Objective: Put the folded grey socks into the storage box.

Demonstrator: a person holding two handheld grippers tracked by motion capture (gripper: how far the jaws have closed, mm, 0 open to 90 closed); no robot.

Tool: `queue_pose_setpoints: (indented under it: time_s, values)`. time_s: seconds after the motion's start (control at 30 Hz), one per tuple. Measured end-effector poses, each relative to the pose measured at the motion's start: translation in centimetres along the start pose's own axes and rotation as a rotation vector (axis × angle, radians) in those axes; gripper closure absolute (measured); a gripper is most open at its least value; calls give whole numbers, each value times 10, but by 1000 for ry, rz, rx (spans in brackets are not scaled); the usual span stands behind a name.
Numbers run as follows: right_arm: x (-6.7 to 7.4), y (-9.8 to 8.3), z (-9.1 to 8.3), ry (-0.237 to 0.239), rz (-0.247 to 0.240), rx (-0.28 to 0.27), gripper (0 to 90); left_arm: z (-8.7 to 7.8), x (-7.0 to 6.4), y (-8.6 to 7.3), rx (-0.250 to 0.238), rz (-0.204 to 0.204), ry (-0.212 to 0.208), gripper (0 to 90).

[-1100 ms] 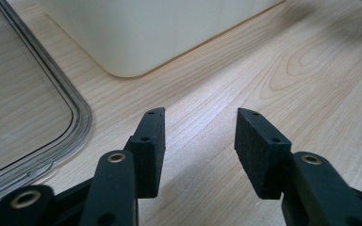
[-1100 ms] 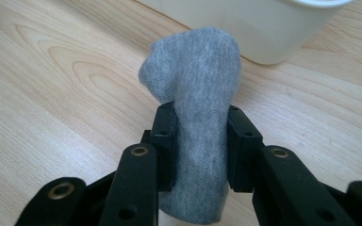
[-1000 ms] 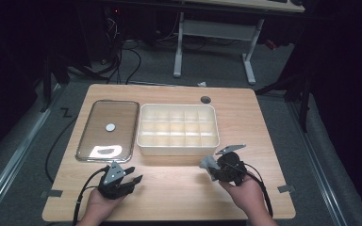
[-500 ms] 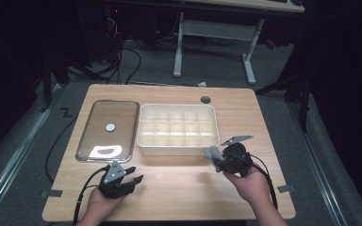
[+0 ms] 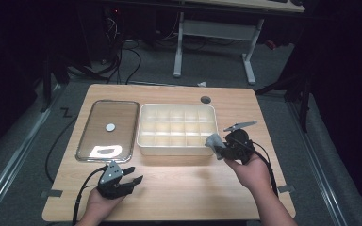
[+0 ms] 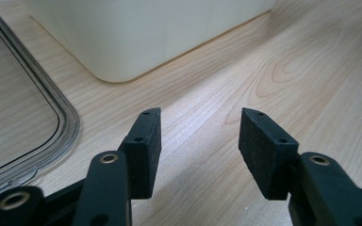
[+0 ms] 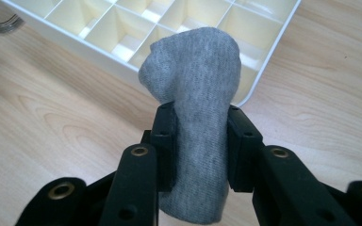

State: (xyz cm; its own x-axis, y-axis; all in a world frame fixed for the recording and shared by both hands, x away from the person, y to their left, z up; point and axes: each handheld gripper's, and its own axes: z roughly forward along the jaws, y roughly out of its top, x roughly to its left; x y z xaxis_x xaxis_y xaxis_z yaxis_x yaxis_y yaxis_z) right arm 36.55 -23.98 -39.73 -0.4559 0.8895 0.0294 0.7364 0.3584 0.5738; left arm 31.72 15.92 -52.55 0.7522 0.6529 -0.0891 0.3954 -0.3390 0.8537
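Lid (image 5: 107,130) left of divided box (image 5: 177,128), both on table (image 5: 188,188).

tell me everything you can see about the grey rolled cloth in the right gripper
The grey rolled cloth is a soft, finely ribbed knit, heathered light grey, rolled or folded into a thick bundle. The right gripper clamps it between its black pads, which press in its sides. The rounded top bulges above the jaws and the lower end hangs below them. It is held off the wooden table, at the near right corner of the white compartment box, touching nothing but the pads.
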Motion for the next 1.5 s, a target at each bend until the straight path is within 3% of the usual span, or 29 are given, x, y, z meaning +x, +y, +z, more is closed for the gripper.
queue_pose_setpoints:
  time_s: [0.1, 0.27, 0.47, 0.6, 0.7, 0.77, 1.0, 1.1, 1.5]
  values:
    - [-3, 10, 5, -29, -15, 20, 699, -2, -1, 0, 1, 14, 3, 499]
    - [-8, 23, 15, -24, -1, 37, 700, 0, -2, 0, 5, 8, -1, 499]
    - [-7, 45, 36, -52, -17, 108, 700, -1, -1, 0, 1, 10, 3, 497]
    - [-10, 58, 54, -85, -25, 192, 700, -2, -1, -1, 8, 10, 5, 498]
    - [-12, 61, 61, -69, -3, 221, 700, -4, -1, -1, 1, 9, 3, 497]
    - [-11, 63, 72, -84, -19, 283, 700, -5, 0, -2, 5, 9, 4, 502]
    - [-11, 63, 86, -77, -21, 360, 707, -5, 1, -2, 7, 6, 5, 502]
    - [-10, 63, 93, -71, -47, 392, 712, -4, 1, -2, 12, 9, 4, 502]
    - [-9, 60, 106, -66, -68, 435, 715, -4, 2, -2, 16, 4, 6, 504]
